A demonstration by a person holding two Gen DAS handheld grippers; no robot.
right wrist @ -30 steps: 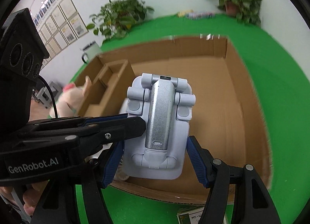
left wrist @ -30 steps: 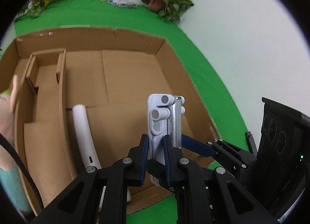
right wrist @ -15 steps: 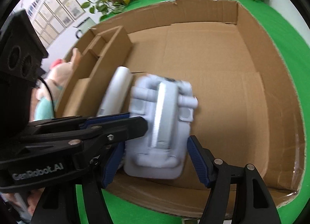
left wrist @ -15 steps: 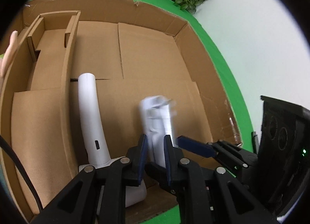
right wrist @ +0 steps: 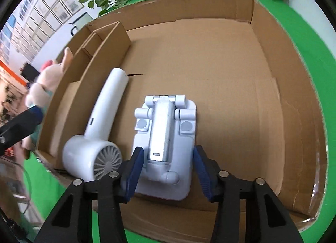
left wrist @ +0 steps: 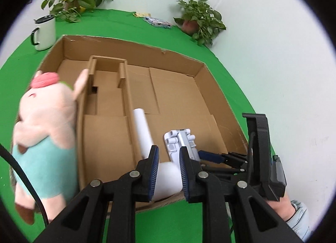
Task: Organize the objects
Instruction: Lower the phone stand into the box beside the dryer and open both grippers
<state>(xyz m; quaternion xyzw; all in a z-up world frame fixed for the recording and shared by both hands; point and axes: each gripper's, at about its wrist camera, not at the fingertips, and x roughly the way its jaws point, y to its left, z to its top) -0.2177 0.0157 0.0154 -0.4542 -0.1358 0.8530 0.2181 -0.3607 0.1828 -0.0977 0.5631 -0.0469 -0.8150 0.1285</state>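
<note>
A white and silver folding phone stand [right wrist: 166,138] lies low in the open cardboard box [right wrist: 210,7], near its front wall. My right gripper [right wrist: 168,150] straddles the stand's near half. Its jaws are closing, and the blue pads [right wrist: 134,169] meet both side edges. In the left wrist view the stand [left wrist: 178,142] shows just past my left gripper [left wrist: 168,152], whose jaws are opening with nothing between them. A white hair dryer [right wrist: 100,121] lies left of the stand, along the divider.
A pink and teal plush pig [left wrist: 46,117] rests outside the box's left wall. Cardboard dividers [left wrist: 105,60] form narrow compartments at the box's left. A white mug [left wrist: 45,33] and potted plants [left wrist: 199,20] stand on the green cloth behind. A person's sleeve [left wrist: 298,211] shows at lower right.
My left gripper let go of the stand and drew back to the left, bringing the plush pig into its view. My right gripper sank into the box and narrowed its jaws onto the stand.
</note>
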